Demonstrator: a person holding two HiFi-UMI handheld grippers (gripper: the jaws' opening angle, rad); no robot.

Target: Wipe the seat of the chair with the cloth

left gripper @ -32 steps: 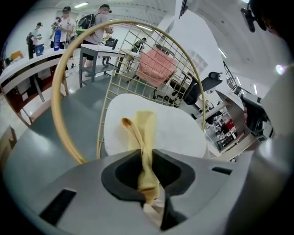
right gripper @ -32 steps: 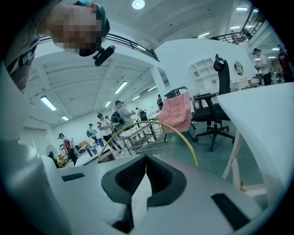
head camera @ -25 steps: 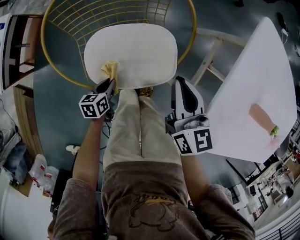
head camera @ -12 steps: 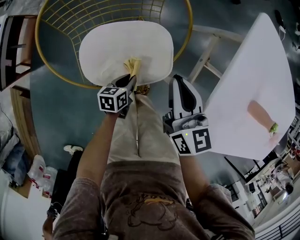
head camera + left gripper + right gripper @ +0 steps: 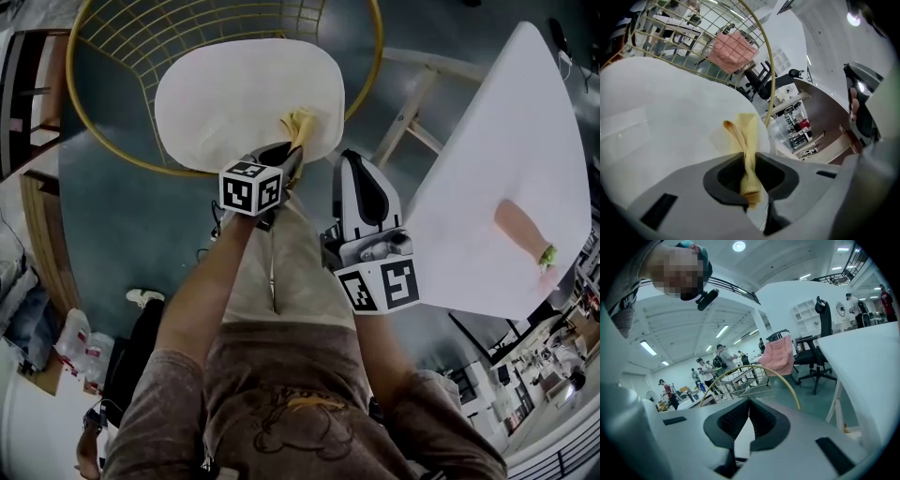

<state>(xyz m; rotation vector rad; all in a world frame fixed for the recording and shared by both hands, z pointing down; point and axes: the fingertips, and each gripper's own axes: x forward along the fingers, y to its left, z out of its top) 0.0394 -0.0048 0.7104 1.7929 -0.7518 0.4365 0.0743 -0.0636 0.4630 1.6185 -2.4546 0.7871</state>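
the left gripper [image 5: 286,156] has its fingers clamped on a crumpled yellow cloth [image 5: 301,124], which touches the white cushioned seat [image 5: 239,94] of the gold wire chair [image 5: 122,47] at the seat's 5 o'clock edge. the right gripper [image 5: 353,161] hovers just beside it at 3 o'clock, fingers closed on nothing.

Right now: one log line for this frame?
step: wipe seat | left gripper: shut on cloth | cloth: on seat, near front edge | right gripper: shut, empty, off seat
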